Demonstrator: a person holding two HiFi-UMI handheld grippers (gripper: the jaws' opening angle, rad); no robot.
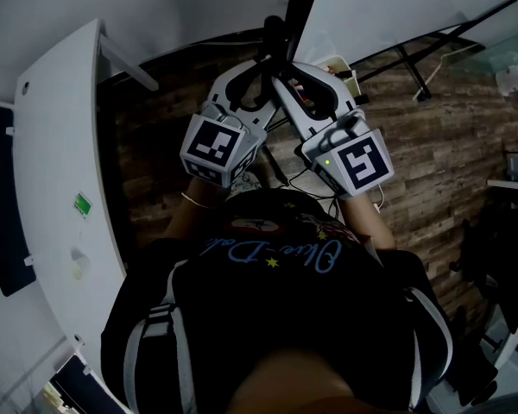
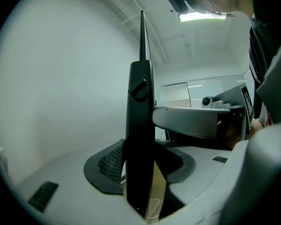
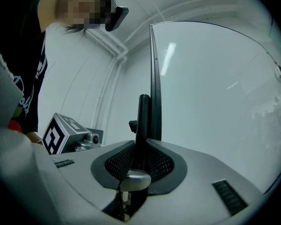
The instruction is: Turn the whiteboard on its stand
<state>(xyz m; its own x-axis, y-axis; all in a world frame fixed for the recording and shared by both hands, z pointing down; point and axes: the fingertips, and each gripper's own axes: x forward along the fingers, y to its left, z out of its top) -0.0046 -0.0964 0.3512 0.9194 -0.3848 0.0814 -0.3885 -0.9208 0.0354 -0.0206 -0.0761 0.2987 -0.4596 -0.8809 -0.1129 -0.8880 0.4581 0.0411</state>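
Note:
The whiteboard [image 1: 397, 7] stands almost edge-on in front of me, its thin black edge [image 3: 154, 78] rising straight up. Below it runs the black upright post of the stand [image 1: 274, 46]. My left gripper [image 1: 261, 83] reaches in from the left, and its pads close on the thick post [image 2: 140, 125] on both sides. My right gripper [image 1: 287, 80] comes in from the right, shut on the same post [image 3: 143, 125] just under the board's edge. The left gripper's marker cube [image 3: 61, 135] shows in the right gripper view.
A white desk [image 1: 60, 162] with a small green item [image 1: 84, 203] curves along the left. The stand's black legs [image 1: 410, 67] spread over the wood floor [image 1: 432, 171]. Cables [image 1: 285, 175] lie under the grippers, and dark furniture [image 1: 501, 240] stands at the right.

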